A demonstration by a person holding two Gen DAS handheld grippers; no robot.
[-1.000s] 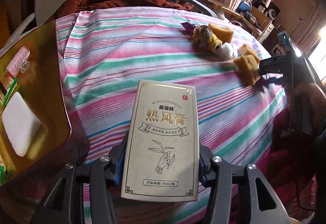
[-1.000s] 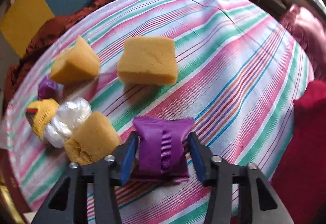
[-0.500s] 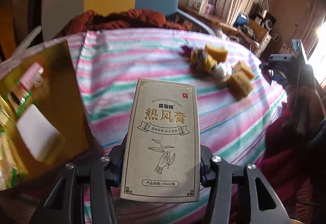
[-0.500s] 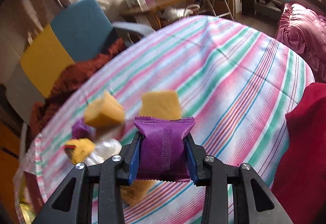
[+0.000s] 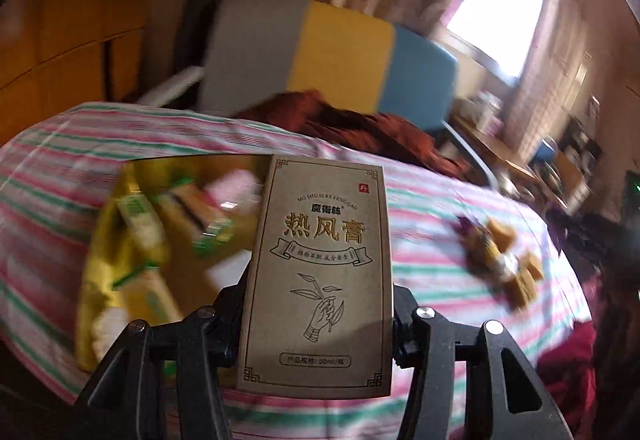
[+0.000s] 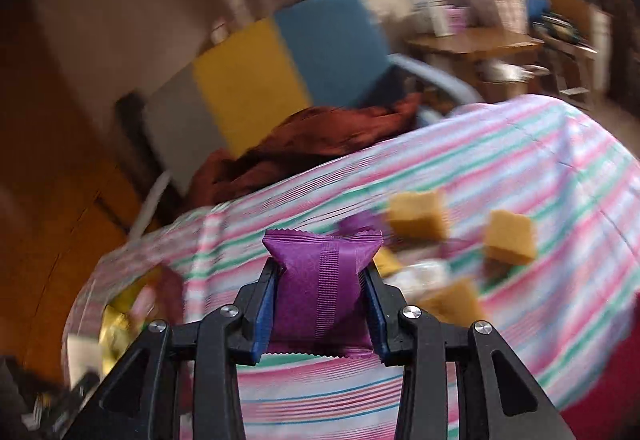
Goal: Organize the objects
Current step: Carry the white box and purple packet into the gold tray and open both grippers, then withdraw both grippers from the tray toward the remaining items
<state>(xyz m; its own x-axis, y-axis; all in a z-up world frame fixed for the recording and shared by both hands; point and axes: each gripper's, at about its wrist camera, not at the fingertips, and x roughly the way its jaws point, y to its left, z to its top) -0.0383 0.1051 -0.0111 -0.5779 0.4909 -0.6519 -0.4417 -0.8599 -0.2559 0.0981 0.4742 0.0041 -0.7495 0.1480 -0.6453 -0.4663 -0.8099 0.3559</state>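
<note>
- Left wrist view: the left gripper [image 5: 318, 314] has its jaws clamped on the two long sides of a tan carton [image 5: 318, 260], which stands upright between them. Legible print: "MO SHU SI RE FENG GAO", large gold characters "热风膏", and "50ml" at the foot. A gold tray [image 5: 120, 240] lies at 9 o'clock of the carton on the striped surface [image 5: 440, 248]; its contents are blurred.
- Right wrist view: the right gripper [image 6: 320, 304] has its jaws closed on a purple sachet [image 6: 320, 288], seam facing the camera, no writing readable. Yellow sponge blocks [image 6: 510, 242] lie at 2 o'clock on the surface.

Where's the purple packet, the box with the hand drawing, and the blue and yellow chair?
purple packet [image 6: 322, 292], right wrist view, middle seam.
box [image 5: 318, 236], left wrist view, printed front.
chair [image 5: 340, 48], left wrist view, yellow back panel.
</note>
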